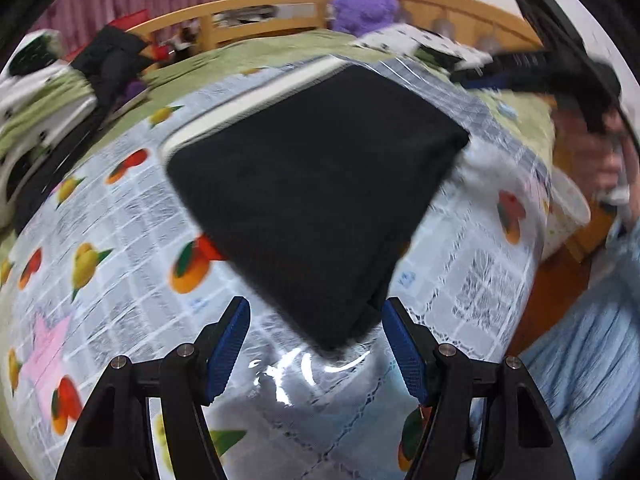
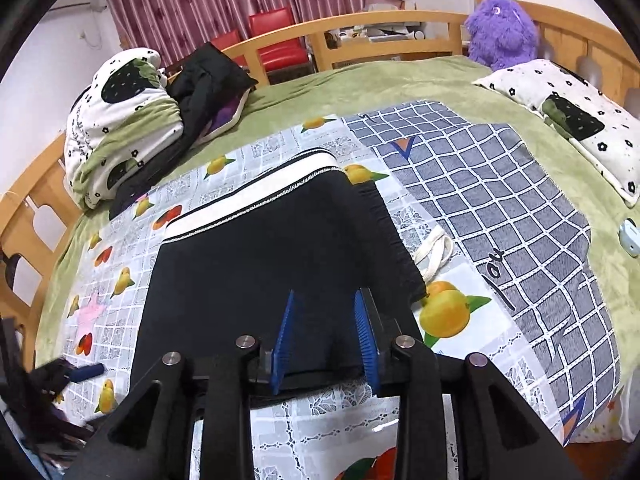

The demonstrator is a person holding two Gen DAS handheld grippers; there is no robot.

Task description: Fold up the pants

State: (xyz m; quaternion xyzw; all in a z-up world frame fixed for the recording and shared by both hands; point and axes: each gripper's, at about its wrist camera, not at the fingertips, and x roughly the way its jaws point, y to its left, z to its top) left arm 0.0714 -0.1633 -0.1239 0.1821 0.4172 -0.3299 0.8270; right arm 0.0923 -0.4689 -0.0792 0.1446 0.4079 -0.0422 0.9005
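The folded black fabric pants (image 2: 256, 276) lie on the fruit-printed plastic sheet (image 2: 448, 320); the left gripper (image 1: 316, 346) hovers spread and empty. The right gripper (image 2: 326, 340) (blue pads) straddles the near edge; grip unclear.

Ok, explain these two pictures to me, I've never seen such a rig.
There is no robot here. A person holds hand tongs, one pair per hand, and each has a camera looking along its two blue-padded fingers. One picture is taken from the left tongs, the other from the right tongs. Both look down at a bed covered by a fruit-print cloth, with folded black pants on it. Both tongs stand open by the pants' edge, and nothing looks gripped. A purple toy sits at the far side.
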